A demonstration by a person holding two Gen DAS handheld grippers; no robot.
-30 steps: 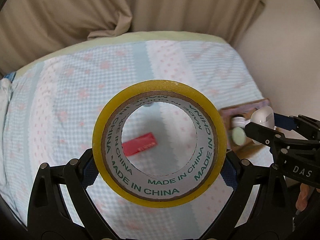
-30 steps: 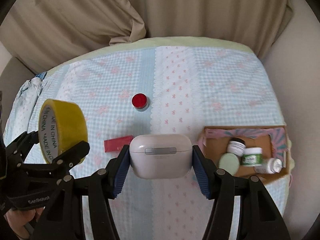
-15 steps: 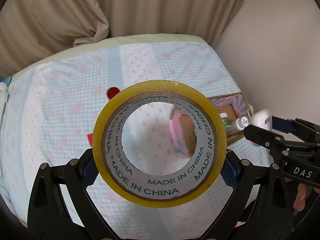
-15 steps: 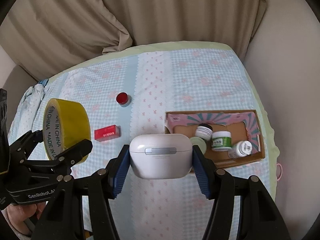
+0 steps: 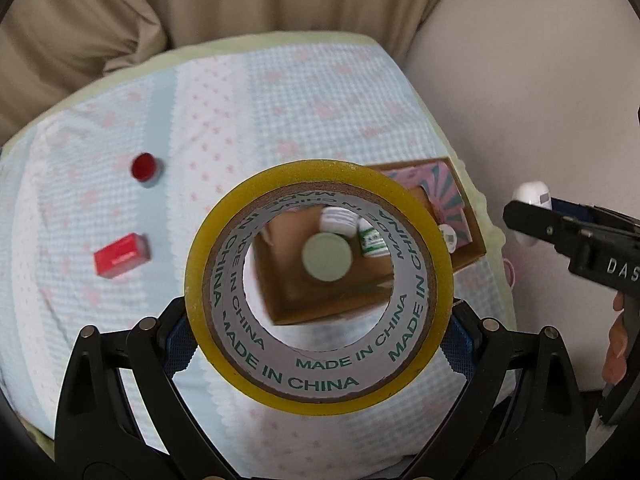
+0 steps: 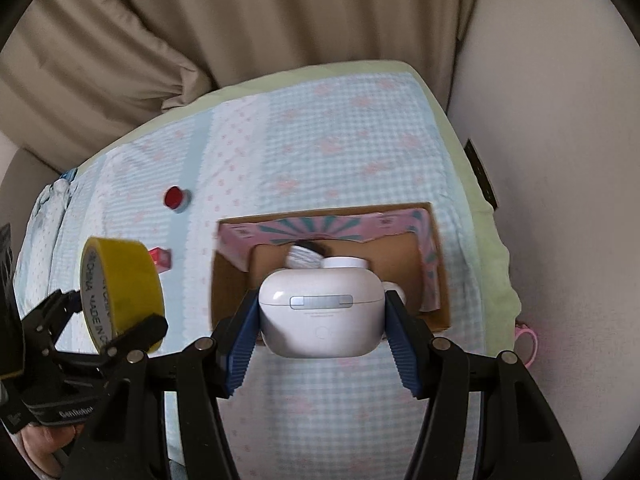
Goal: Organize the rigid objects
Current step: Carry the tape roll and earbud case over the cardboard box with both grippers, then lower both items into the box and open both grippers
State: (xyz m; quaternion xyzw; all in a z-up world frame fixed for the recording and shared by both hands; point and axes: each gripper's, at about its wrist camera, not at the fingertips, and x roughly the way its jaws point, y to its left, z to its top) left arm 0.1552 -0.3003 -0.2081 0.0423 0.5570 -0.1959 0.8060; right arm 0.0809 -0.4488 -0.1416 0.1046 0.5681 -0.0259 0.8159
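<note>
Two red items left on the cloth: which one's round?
The small red-capped jar, farther back on the checked cloth. The nearer red item is a flat rectangular box.

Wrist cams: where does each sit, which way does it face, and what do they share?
Left wrist: on the left gripper, looking steeply down through the tape roll it clamps at the cardboard box; right gripper and fingers at right.
Right wrist: on the right gripper, looking down past the white case it clamps; left gripper at lower left.
Shared: box, red cap, red block, bedspread.
</note>
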